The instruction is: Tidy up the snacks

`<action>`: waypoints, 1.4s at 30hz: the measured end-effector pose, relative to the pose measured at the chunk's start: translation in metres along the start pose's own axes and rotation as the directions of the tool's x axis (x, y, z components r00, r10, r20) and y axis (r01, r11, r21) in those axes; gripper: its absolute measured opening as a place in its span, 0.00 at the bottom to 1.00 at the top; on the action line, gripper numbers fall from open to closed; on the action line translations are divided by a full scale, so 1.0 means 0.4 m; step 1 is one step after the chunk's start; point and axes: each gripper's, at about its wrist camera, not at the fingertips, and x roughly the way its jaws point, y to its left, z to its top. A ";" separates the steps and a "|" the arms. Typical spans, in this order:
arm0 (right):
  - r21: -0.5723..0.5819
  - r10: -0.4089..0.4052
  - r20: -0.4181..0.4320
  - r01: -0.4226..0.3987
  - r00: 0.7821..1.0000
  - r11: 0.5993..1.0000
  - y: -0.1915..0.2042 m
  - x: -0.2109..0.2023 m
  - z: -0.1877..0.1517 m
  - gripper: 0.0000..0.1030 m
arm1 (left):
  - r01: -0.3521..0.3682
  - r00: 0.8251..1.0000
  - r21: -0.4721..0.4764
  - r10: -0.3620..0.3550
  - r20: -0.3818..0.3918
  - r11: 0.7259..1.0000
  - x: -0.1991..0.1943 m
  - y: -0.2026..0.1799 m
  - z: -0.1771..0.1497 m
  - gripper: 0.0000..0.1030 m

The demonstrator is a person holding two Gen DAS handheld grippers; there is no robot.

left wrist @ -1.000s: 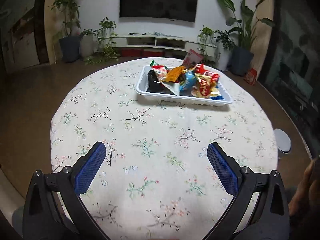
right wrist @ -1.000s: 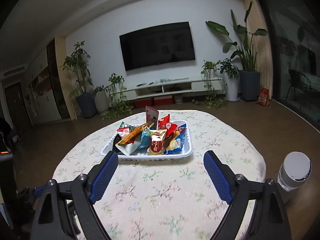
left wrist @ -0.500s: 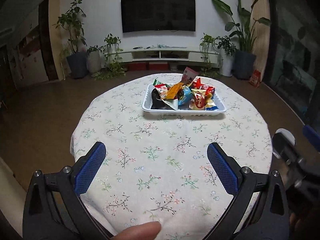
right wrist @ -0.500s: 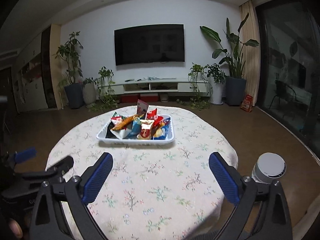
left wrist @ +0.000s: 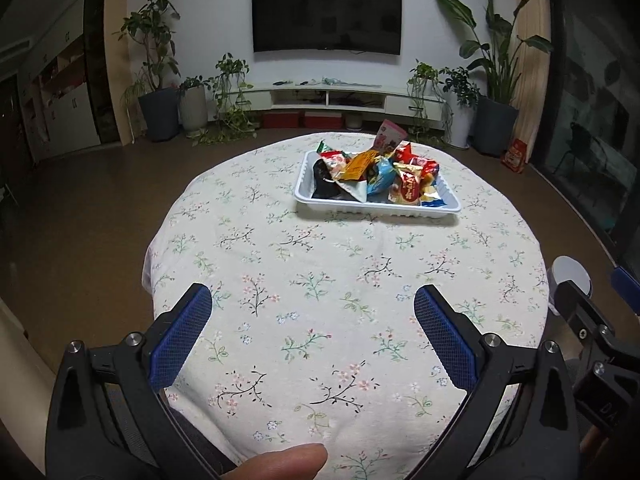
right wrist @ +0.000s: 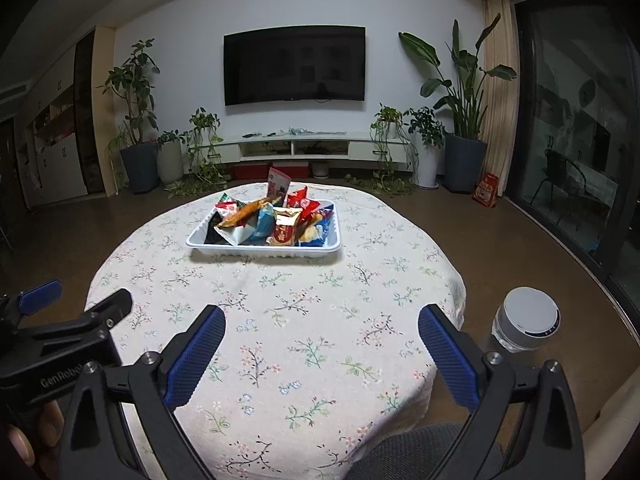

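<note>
A white tray holds a pile of several colourful snack packets at the far side of the round table with a floral cloth. The tray and its snack packets also show in the right wrist view. My left gripper is open and empty, held over the near part of the table, well short of the tray. My right gripper is open and empty, also near the table's front edge. The right gripper's body shows at the right edge of the left view, and the left gripper's body at the left edge of the right view.
A clear bottle with a white cap stands off the table's right front edge. Beyond the table are a TV, a low console, potted plants and a glass door at the right. Brown floor surrounds the table.
Both grippers have pulled back and up from the table, so the tray looks farther away. Both stay open and empty. The snacks in the tray have not moved.
</note>
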 end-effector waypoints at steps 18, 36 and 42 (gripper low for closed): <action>-0.018 -0.030 -0.053 0.029 0.998 0.999 0.008 0.025 -0.019 0.97 | 0.014 1.000 0.004 -0.014 -0.025 1.000 0.032 0.005 -0.024 1.00; -0.019 -0.028 -0.067 0.026 0.997 0.999 0.012 0.031 -0.025 0.97 | 0.016 1.000 0.001 -0.016 -0.024 1.000 0.036 0.002 -0.031 1.00; -0.019 -0.026 -0.069 0.025 0.997 1.000 0.012 0.030 -0.027 0.97 | 0.014 1.000 0.003 -0.014 -0.024 1.000 0.035 0.001 -0.031 1.00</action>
